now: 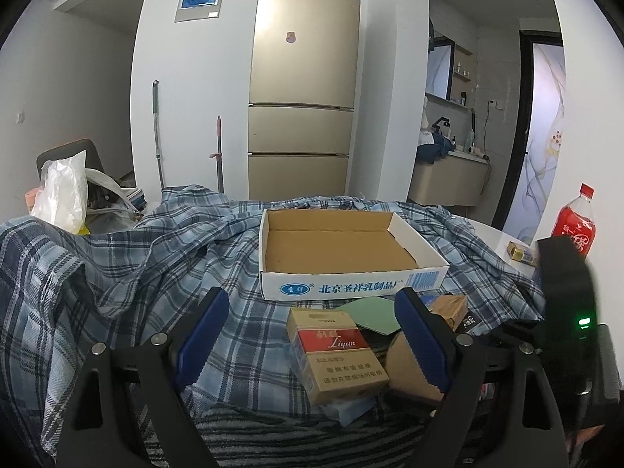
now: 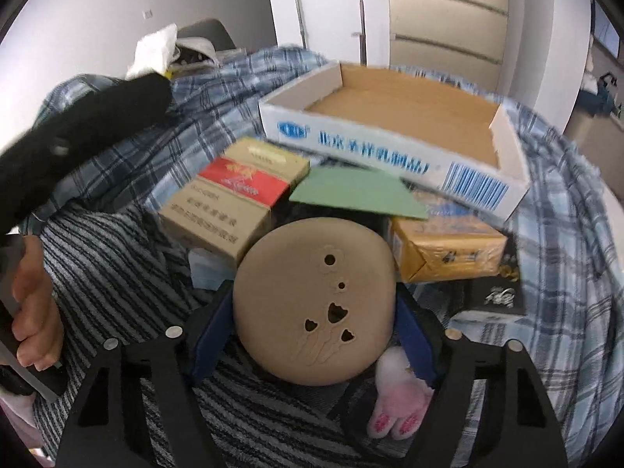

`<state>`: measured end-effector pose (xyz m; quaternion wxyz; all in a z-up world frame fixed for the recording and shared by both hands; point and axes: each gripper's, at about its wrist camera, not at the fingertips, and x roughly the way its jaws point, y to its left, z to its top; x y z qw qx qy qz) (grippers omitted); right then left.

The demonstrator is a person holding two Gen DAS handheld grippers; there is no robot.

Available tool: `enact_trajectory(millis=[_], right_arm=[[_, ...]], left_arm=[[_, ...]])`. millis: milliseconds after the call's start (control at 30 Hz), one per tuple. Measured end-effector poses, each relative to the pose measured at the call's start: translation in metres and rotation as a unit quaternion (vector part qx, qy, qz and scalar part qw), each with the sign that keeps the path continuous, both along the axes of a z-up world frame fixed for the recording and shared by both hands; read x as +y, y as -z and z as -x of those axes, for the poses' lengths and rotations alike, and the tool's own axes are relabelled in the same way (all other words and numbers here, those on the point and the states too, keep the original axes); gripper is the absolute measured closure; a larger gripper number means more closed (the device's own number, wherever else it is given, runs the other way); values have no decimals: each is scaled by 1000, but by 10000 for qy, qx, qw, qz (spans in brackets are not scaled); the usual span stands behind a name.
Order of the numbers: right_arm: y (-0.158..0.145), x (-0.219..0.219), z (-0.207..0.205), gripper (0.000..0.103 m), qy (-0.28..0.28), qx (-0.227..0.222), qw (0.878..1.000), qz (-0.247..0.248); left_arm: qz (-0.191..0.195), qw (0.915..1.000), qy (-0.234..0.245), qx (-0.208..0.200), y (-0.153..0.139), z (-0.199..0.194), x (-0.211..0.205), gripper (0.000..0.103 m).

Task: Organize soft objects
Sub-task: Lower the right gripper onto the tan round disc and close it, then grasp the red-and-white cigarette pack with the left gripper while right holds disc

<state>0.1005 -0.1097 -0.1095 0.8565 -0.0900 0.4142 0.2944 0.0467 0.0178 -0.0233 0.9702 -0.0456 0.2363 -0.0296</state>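
Note:
My right gripper [image 2: 314, 312] is shut on a tan round pad with cut-out flower holes [image 2: 314, 304], held above a striped grey cloth [image 2: 117, 280]. A white and pink plush paw [image 2: 397, 394] lies just below the pad. My left gripper [image 1: 312, 331] is open and empty over a plaid blue cloth [image 1: 117, 273], with a red and tan Liqun carton [image 1: 337, 355] between its fingers. An open white cardboard box [image 1: 343, 277] with an empty brown bottom sits beyond; it also shows in the right wrist view [image 2: 390, 148].
A green card [image 2: 351, 191], a yellow packet [image 2: 444, 245] and a black packet [image 2: 495, 292] lie by the box. A red soda bottle [image 1: 575, 222] stands at right. A white plastic bag [image 1: 62, 191] is at left. A fridge [image 1: 304, 78] stands behind.

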Motion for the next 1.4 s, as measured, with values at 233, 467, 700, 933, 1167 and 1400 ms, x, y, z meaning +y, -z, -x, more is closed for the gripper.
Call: enact_trajectory(millis=[233,467,700,933,1167,1400], right_arm=[[-27,-26,12,27,315,-604,9954,-676],[-56,-79,9,26,1555,-1323,9689,-1398],[-61,-106,0,26,2468,-1369,9488,-1421],[-60,-92,4,26,2246,-1483,9557,-1189],[-58,-99,7,25,2231,-1469,9562,-1197],[-58,-97,7,25,2121,-1436,9589,-1224]], left_arm=[[237,9996,-174,-43,-2,2,14,14],[241,9996,-122,122,1,-3,14,14],[-272,9987,230,365,8,-10,-10,14],[110,9932,433,1073,27,-30,-5,14],[241,9841,542,1675,44,-48,-8,17],[221,9796,683,1876,52,-53,-13,34]])
